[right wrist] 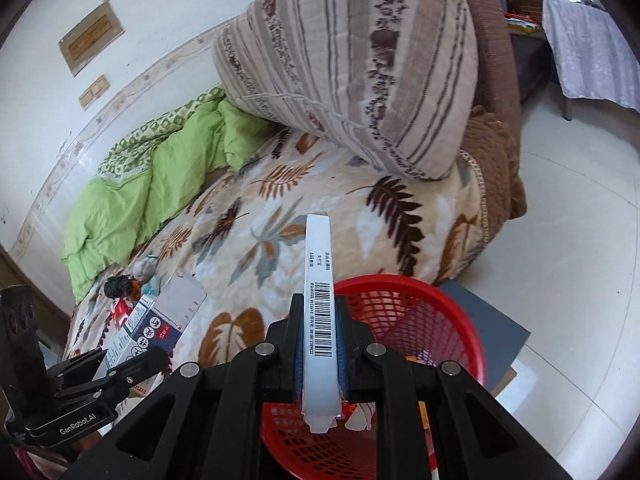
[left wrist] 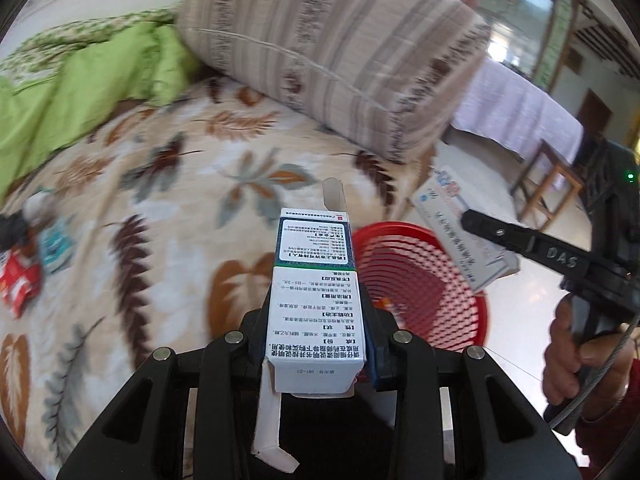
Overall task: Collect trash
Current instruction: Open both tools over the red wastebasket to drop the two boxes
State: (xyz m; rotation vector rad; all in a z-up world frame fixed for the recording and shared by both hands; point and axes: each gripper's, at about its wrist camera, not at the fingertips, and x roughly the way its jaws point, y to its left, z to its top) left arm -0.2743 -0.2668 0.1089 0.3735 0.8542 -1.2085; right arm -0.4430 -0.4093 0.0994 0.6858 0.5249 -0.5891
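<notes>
Both grippers are loaded up right now. The left gripper (left wrist: 316, 344) is clamped on a white medicine box (left wrist: 314, 300) covered in small print, end flaps hanging open. The right gripper (right wrist: 320, 344) is squeezed nearly all the way closed on a flat white box (right wrist: 319, 320), held edge-on with the barcode facing up.

The red basket (right wrist: 420, 312) sits on the floor right against the bed's edge, just below and past both boxes. Some scraps are already in it, but the mesh and the grippers cover most of them, so I can't tell what they are. A grey board (right wrist: 492, 320) lies partly under the basket.

Behind everything is the bed with a leaf-print blanket (right wrist: 280, 200), a big striped folded quilt (right wrist: 360, 60) piled on top, and a green quilt (right wrist: 132, 200) bunched along the wall. More litter is still on the blanket: a red wrapper (left wrist: 16, 280), something teal beside it, and a dark lump, all too smeared to name.

In the left view, a hand (left wrist: 568, 352) grips the other tool's handle at the right edge, mostly cut off. The far room, with its purple-covered table (right wrist: 592, 48), is blurry.
</notes>
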